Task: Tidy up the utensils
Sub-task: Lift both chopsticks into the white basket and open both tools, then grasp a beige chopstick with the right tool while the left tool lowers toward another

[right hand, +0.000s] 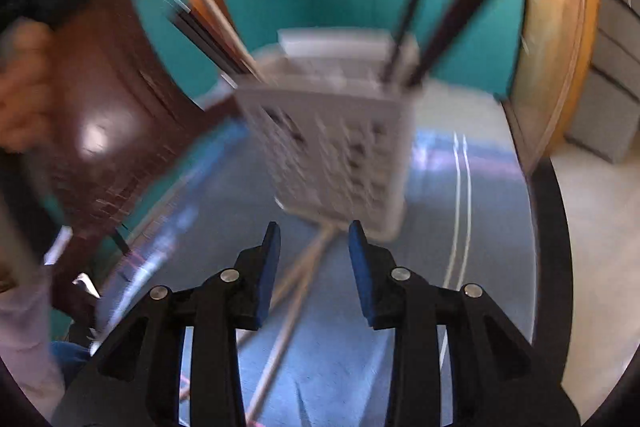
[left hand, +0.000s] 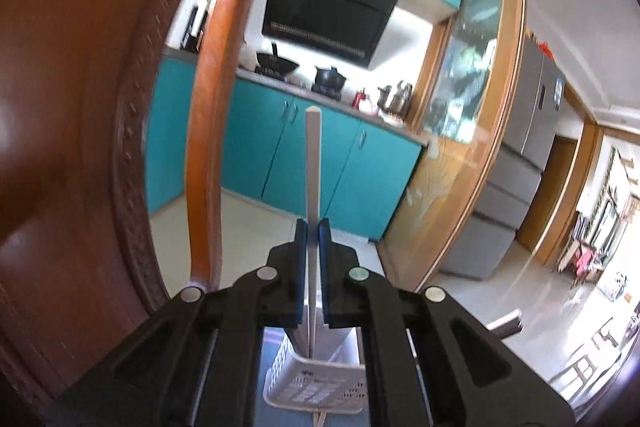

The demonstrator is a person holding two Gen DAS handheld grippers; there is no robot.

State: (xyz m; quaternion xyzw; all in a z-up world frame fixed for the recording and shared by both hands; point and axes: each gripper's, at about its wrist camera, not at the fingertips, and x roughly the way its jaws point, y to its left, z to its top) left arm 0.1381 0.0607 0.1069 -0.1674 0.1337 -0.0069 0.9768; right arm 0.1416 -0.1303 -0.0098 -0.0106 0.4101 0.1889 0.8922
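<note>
Kitchen scene, teal cabinets behind, seen from two hand-held grippers.

Left gripper (left hand: 313,247): fingers (left hand: 301,251) together, clamped on a pale chopstick (left hand: 312,163) that stands upright between the blue pads, upper end high above them, lower end reaching down toward a white perforated utensil basket (left hand: 320,383) directly below. Appears lined up over the basket's open top; whether the tip is already inside cannot be told from this view.

Right gripper (right hand: 314,235): fingers (right hand: 269,267) apart, nothing between the pads, pointed downward at the blue counter (right hand: 492,211). Just ahead and beneath, a few pale loose chopsticks (right hand: 288,315) lying crossed on the counter, running from under the basket's near edge toward the camera. Same basket (right hand: 332,147) standing just beyond, blurred, already holding dark chopsticks (right hand: 452,15) leaning right and another bundle leaning left. A person's hand (right hand: 24,87) at the far left edge, beside a dark wooden chair (right hand: 112,99).

Likely step: dropping one chopstick into the basket while reaching for the next from the counter. Next move probably calls for lowering the left stick into a compartment and releasing, and for settling the right fingers astride a single loose stick, low against the counter, before closing. Crossed sticks may make picking only one awkward.
</note>
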